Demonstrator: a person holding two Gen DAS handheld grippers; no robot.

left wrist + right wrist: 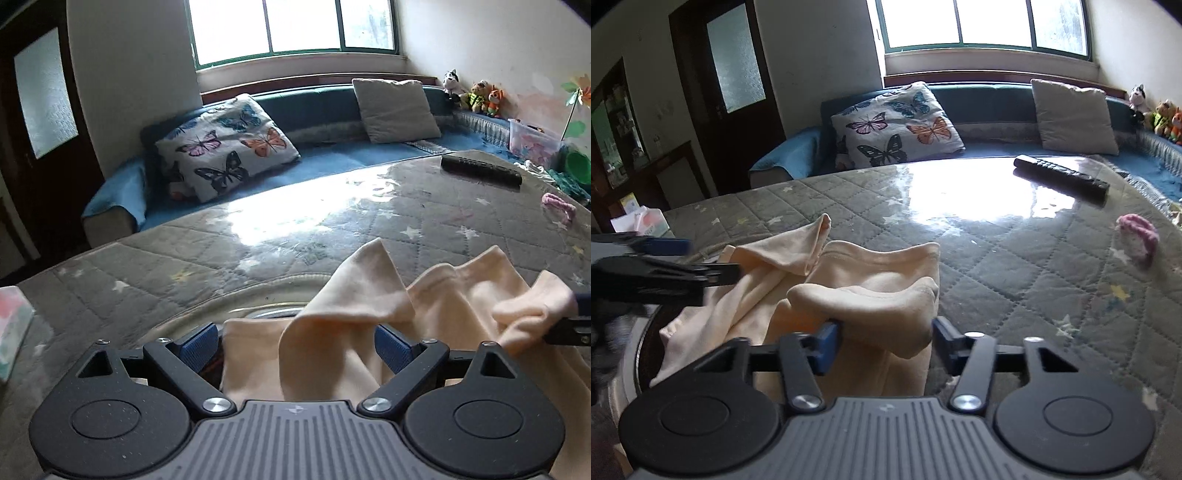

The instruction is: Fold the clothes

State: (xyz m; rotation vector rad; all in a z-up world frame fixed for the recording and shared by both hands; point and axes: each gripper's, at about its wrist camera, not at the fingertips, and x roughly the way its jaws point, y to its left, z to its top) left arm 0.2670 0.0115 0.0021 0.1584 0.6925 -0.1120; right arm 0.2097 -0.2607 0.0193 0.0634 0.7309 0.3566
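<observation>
A cream garment (354,310) lies crumpled on the quilted grey table cover (184,258), partly over a round dark basin rim (229,306). My left gripper (295,347) is open, its blue pads either side of a raised fold of the cloth. In the right wrist view the same garment (849,280) lies in front of my right gripper (886,339), which is open with a rolled fold of cloth between its blue pads. The left gripper (679,258) shows at the left edge of that view. The right gripper's tip (569,328) shows at the right edge of the left wrist view.
A black remote control (1060,177) lies far on the table. A pink knitted item (1137,236) lies at the right. A tissue box (642,221) stands at the left edge. Behind is a blue sofa (997,147) with a butterfly cushion (894,122) and a grey cushion (1075,114).
</observation>
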